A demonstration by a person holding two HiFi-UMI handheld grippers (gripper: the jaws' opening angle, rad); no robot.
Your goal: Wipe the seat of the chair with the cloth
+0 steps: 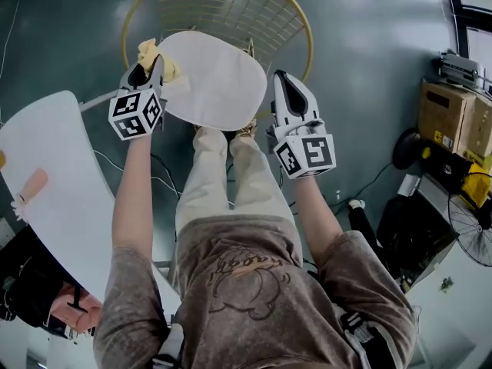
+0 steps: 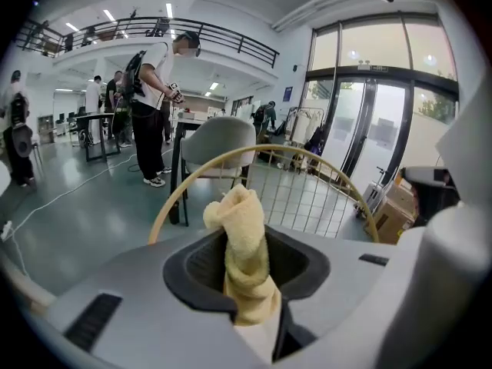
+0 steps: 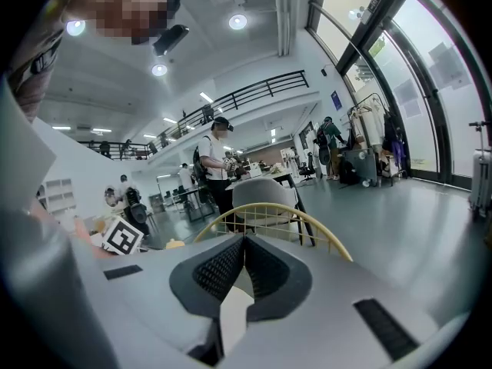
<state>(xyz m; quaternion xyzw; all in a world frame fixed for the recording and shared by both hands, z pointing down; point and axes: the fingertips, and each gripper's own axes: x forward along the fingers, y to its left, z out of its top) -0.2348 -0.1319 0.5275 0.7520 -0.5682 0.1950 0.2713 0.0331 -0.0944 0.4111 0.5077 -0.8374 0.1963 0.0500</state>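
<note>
Left gripper [image 2: 250, 283]: your near-left hand, jaws clamped on the cloth [image 2: 244, 252], a yellow wad twisted into a roll. Its long axis runs along the jaws and its loose end sticks out past the tips. Right gripper [image 3: 244, 264]: your near-right hand, jaws pressed together with nothing between them. It sits just beside the right edge of the seat [image 1: 215, 79] and takes no part in the work. Seat: a pale rounded pad lying between the two grippers. Almost all of it lies to the right of the left jaws and below them. Position of the cloth: over the seat's left rear edge. Whether it touches the pad cannot be told. The left gripper view looks level at the backrest [image 1: 231, 6] rather than down at the pad, so the roll probably points over the seat, not onto it. Judged need: tip the left jaws downward, then sweep rightward across the pad toward the right gripper. Backrest: a yellow hoop with a wire grid, farthest from you, behind the seat.
</note>
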